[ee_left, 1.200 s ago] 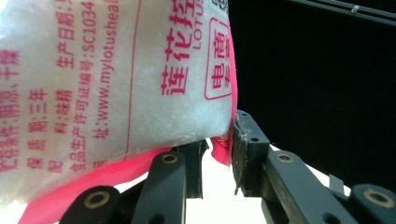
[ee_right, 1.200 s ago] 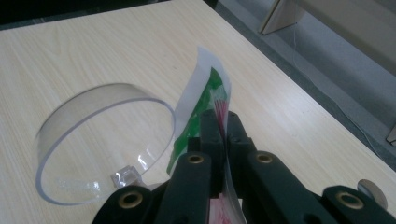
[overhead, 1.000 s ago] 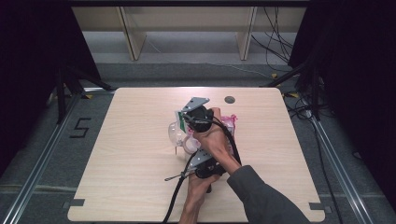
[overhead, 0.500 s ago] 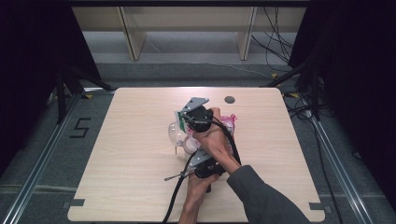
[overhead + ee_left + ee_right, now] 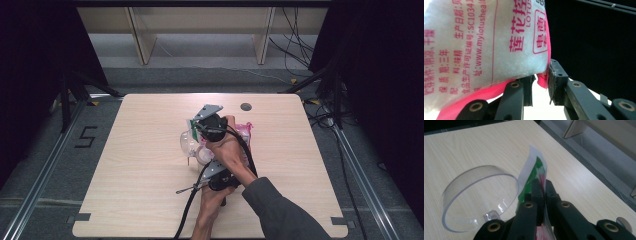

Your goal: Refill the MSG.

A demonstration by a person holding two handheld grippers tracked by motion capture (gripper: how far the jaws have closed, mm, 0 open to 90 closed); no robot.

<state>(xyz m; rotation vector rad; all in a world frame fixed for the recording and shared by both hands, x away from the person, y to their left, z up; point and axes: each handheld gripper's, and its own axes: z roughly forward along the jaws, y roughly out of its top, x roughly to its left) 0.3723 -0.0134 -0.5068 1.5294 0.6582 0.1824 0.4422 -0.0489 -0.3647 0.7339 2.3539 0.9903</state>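
The right hand-held gripper [image 5: 543,185] has its jaws pressed together on the thin top edge of a seasoning packet [image 5: 536,171], white-bordered with green and red print, held upright over the counter [image 5: 474,145]. At the packet's nine o'clock in the right gripper view, just beside it, stands a clear plastic cup [image 5: 480,195], open mouth towards the camera. The left hand-held gripper [image 5: 540,83] has its jaws a little apart, a pink corner of the packet [image 5: 486,45] hanging between them; whether they grip it cannot be told. From above, both hand-held grippers crowd the counter's centre, the right [image 5: 197,125] at twelve o'clock of the left [image 5: 210,167], hands and cables covering much of the packet. A round grommet hole [image 5: 245,106] lies at one o'clock, apart from the cluster.
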